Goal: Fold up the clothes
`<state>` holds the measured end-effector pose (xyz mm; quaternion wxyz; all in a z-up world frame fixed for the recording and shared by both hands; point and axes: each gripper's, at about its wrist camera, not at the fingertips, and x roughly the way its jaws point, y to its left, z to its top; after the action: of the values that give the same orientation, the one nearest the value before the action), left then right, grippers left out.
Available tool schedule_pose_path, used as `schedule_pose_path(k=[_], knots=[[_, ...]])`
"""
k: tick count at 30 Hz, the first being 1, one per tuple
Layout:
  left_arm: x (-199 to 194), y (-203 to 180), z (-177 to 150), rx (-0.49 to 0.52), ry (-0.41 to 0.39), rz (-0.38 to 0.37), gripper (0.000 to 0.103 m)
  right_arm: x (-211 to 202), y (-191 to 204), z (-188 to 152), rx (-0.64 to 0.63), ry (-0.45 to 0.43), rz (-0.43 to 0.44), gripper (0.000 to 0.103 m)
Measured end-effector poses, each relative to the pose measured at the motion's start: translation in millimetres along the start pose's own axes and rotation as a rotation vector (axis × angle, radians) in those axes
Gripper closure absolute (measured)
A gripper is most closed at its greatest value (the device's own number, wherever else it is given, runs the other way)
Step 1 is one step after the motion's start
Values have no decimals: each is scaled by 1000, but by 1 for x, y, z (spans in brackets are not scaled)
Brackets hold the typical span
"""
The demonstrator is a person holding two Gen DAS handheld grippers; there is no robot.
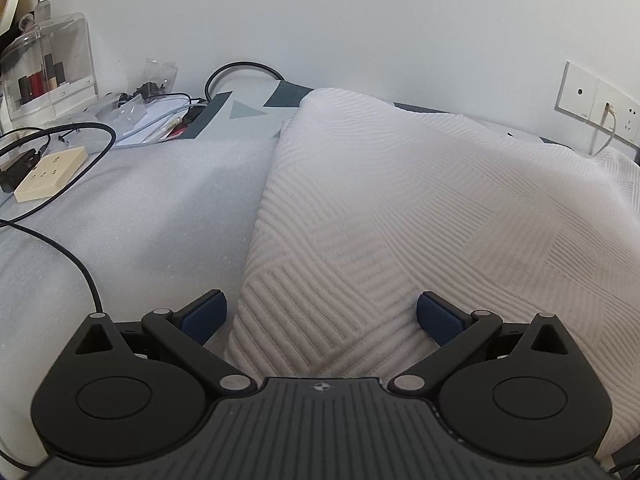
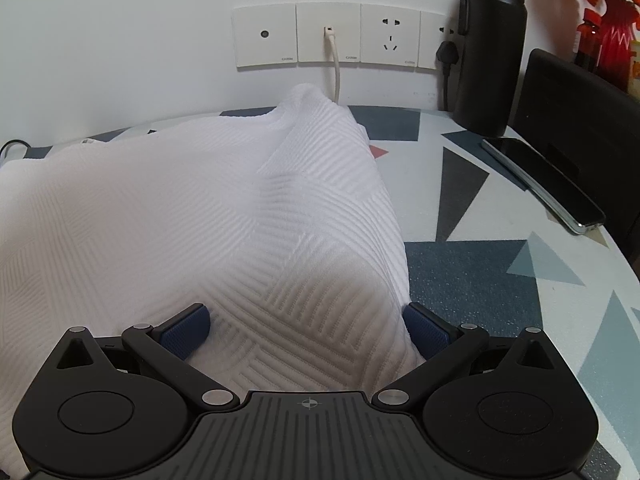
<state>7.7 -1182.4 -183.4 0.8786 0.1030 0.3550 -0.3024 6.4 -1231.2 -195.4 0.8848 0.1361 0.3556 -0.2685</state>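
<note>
Left gripper (image 1: 320,318) and right gripper (image 2: 307,330) both spread wide, holding nothing, each straddling a near corner of the white textured garment (image 1: 400,208) at 6 o'clock. Garment humps toward 12 o'clock, unfolded; folding apparently barely begun. Wall sockets (image 2: 328,34) beyond.

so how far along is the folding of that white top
Early stage. Done: the white textured garment is spread over the table, with no finished fold visible. In hand: the left gripper and right gripper each straddle a near corner, jaws open around the cloth and not clamped. Left: close on the corners, make the folds, then square the garment up.
</note>
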Motion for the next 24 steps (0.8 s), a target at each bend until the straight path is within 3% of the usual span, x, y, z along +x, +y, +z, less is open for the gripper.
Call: schedule_pose_path(k=[24], knots=[[-2, 1, -1, -2, -3, -6, 0, -1, 1, -1, -1, -6, 0, 1]])
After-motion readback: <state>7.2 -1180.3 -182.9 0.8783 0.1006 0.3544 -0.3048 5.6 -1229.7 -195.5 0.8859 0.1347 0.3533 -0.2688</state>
